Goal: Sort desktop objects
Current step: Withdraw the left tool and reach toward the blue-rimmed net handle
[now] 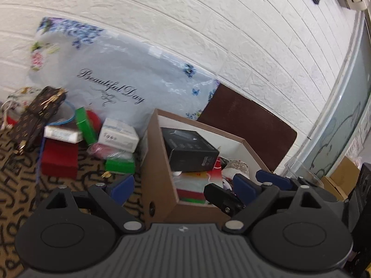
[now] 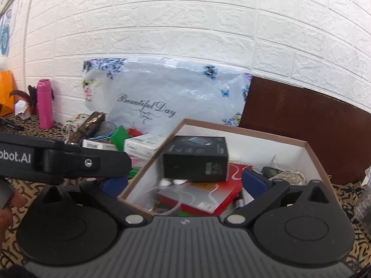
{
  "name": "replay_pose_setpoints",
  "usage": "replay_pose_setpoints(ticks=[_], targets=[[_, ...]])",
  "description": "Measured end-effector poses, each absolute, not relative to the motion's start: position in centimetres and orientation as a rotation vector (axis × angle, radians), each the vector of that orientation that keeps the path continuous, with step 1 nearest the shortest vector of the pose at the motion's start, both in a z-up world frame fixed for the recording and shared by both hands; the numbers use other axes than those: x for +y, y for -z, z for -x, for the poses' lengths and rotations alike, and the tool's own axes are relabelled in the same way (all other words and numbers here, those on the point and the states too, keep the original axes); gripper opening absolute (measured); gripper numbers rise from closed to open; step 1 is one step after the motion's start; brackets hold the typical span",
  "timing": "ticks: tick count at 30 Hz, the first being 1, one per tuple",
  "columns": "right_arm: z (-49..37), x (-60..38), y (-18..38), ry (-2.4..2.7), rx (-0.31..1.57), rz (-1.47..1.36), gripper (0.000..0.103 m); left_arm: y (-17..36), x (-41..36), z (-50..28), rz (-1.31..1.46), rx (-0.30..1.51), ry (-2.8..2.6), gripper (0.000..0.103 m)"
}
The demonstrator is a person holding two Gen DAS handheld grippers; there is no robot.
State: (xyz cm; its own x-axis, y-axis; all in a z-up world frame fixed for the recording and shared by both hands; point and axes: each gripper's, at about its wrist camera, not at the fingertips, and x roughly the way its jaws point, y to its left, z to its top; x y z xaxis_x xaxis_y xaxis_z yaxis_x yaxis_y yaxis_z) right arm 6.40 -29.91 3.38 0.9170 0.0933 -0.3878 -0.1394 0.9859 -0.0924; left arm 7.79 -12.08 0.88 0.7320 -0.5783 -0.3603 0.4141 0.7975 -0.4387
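Note:
An open brown cardboard box (image 1: 160, 162) (image 2: 243, 127) with a white inside stands on the patterned cloth. A black carton (image 1: 190, 150) (image 2: 196, 157) lies in it on red packets and small items. My left gripper (image 1: 183, 188) is open, its blue pads either side of the box's near corner and gripping nothing. My right gripper (image 2: 184, 184) is open wide over the box's near rim, also empty. In the right wrist view, a black finger (image 2: 69, 159) of the left gripper crosses at the left. Loose items lie left of the box: a red box (image 1: 60, 159), green boxes (image 1: 85, 125), a white box (image 1: 118, 136).
A flowered plastic bag (image 1: 116, 69) (image 2: 162, 92) leans on the white brick wall behind the pile. A brown patterned case (image 1: 39, 115) lies far left. A pink bottle (image 2: 45, 104) stands at the left. A dark brown board (image 2: 301, 127) and a clear container (image 2: 366, 197) are at the right.

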Motion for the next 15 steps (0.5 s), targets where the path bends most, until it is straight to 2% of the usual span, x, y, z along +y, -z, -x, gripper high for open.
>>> replay_pose_setpoints(ticks=[6,15], targets=[[-3.6,-26.3,-2.4,-0.182,0.372,0.175,0.101,0.6,-9.3,-4.7,0.385,0.502,0.508,0.101],[-1.2,-21.3,-0.5,-0.283,0.358,0.212,0.101,2.9,-4.5,-2.4,0.456,0.533,0.392,0.101]])
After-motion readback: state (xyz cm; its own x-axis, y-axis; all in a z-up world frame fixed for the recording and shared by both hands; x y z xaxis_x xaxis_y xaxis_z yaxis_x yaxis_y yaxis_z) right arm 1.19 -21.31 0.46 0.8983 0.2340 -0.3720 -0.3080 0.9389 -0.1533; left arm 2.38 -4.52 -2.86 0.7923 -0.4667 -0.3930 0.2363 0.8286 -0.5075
